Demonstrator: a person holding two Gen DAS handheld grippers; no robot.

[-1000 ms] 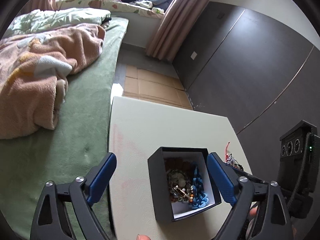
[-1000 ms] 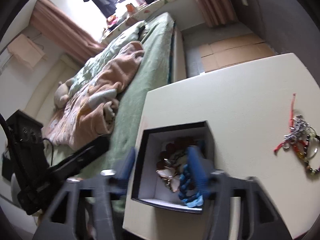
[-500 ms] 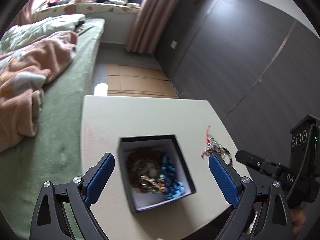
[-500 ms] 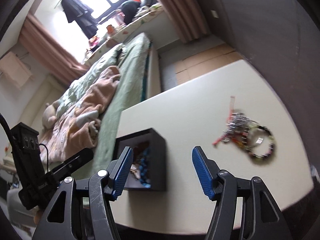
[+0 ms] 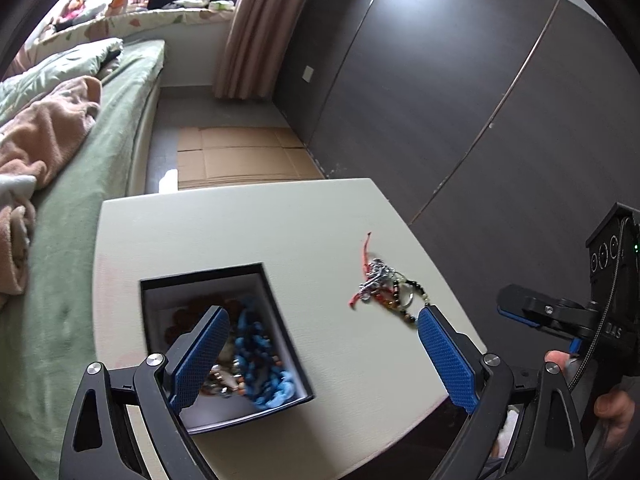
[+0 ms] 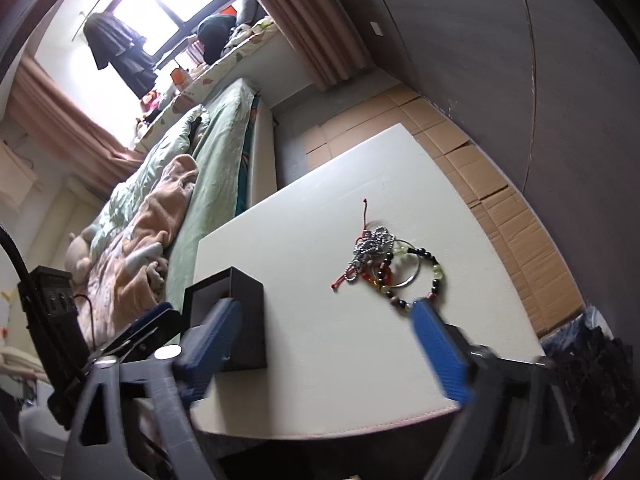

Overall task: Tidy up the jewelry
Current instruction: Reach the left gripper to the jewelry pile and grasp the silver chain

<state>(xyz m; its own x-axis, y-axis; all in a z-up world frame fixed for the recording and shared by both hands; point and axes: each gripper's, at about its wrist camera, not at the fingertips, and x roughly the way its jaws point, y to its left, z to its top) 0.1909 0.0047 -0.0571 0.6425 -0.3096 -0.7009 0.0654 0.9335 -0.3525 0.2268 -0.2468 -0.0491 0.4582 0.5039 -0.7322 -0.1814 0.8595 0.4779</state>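
A black box with a white lining (image 5: 280, 332) stands on the cream table (image 5: 240, 232) and holds a blue chain necklace (image 5: 256, 364) and several beaded pieces. A tangle of loose jewelry (image 5: 384, 288), with a red cord, a silver chain and beaded bracelets, lies on the table to its right. My left gripper (image 5: 324, 344) is open and empty, above the table between the box and the tangle. My right gripper (image 6: 324, 332) is open and empty, low at the table's near edge, with the box (image 6: 236, 320) at its left finger and the tangle (image 6: 384, 264) ahead.
A bed with a green cover and a peach blanket (image 5: 44, 128) runs along the table's left side. Dark wardrobe panels (image 5: 440, 80) stand on the right. Flattened cardboard (image 5: 236, 156) covers the floor beyond the table. The right gripper's body (image 5: 560, 316) shows at the right.
Both grippers have swung right, away from over the box toward the loose jewelry. The right gripper has dropped low to the table's edge. Both stay open.
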